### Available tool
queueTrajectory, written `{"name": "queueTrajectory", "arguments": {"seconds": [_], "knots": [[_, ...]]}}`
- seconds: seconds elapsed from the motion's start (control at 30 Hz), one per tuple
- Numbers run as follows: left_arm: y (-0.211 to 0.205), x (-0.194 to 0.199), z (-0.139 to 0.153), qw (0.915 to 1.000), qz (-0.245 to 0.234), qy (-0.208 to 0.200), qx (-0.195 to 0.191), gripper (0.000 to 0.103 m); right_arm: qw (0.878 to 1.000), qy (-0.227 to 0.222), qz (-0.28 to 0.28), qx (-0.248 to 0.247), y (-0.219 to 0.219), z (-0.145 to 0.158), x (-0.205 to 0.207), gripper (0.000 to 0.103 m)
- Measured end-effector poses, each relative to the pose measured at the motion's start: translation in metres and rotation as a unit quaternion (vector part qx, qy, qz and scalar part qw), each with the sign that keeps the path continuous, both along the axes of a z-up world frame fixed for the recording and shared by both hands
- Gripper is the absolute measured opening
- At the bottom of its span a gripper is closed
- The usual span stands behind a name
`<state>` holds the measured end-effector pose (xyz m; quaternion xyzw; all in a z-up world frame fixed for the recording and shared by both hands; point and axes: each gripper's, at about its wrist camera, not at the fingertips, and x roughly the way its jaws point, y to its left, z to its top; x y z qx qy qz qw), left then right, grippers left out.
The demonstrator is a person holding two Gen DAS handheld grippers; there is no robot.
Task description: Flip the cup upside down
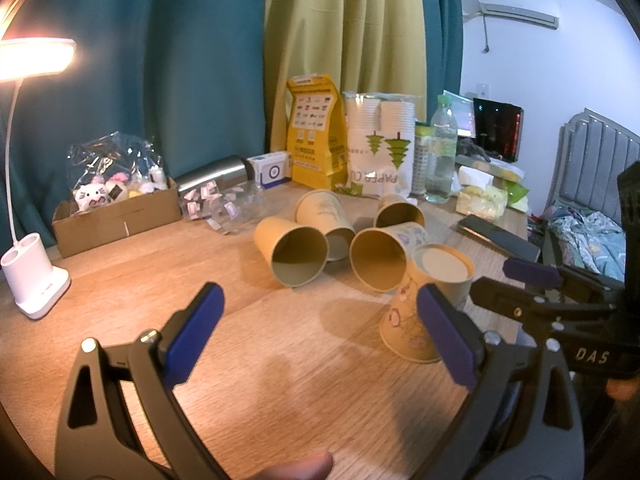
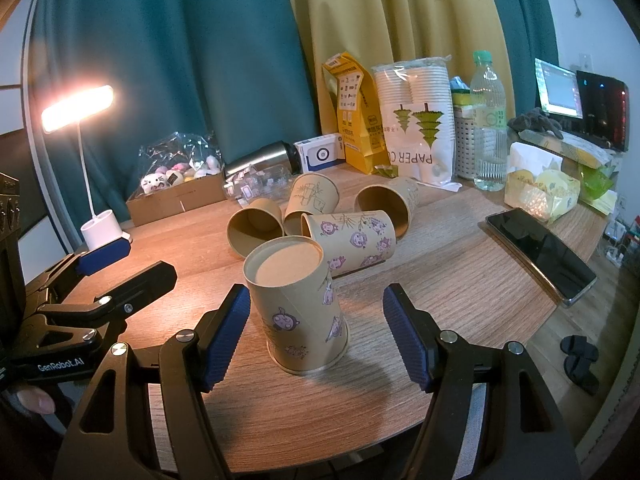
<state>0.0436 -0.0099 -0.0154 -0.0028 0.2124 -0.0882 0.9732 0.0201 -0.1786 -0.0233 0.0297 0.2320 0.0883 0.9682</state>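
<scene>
A tan paper cup with purple drawings (image 2: 298, 312) stands upside down on the wooden table, base up; it also shows in the left wrist view (image 1: 424, 308). My right gripper (image 2: 316, 334) is open, its blue pads on either side of this cup and not touching it. My left gripper (image 1: 320, 330) is open and empty over bare table, the cup just behind its right pad. Several more paper cups lie on their sides behind it, among them one with purple drawings (image 2: 352, 240) and a plain one (image 1: 294, 254).
A lit desk lamp (image 1: 34, 272) stands at the left. A cardboard box of toys (image 1: 116, 216), a steel flask (image 1: 216, 174), a yellow bag (image 1: 316, 132), a pack of paper cups (image 1: 380, 144) and a water bottle (image 1: 440, 152) line the back. A phone (image 2: 540, 254) lies at the right.
</scene>
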Motion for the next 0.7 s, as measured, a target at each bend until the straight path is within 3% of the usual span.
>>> {"name": "queueTrajectory", "arguments": {"seconds": [0.7], "knots": [[0.0029,0.0007,-0.0030,1.0000,0.001,0.000,0.002,0.098,1.000,0.000,0.000,0.000,-0.0008,0.0005,0.0011,0.072]]}}
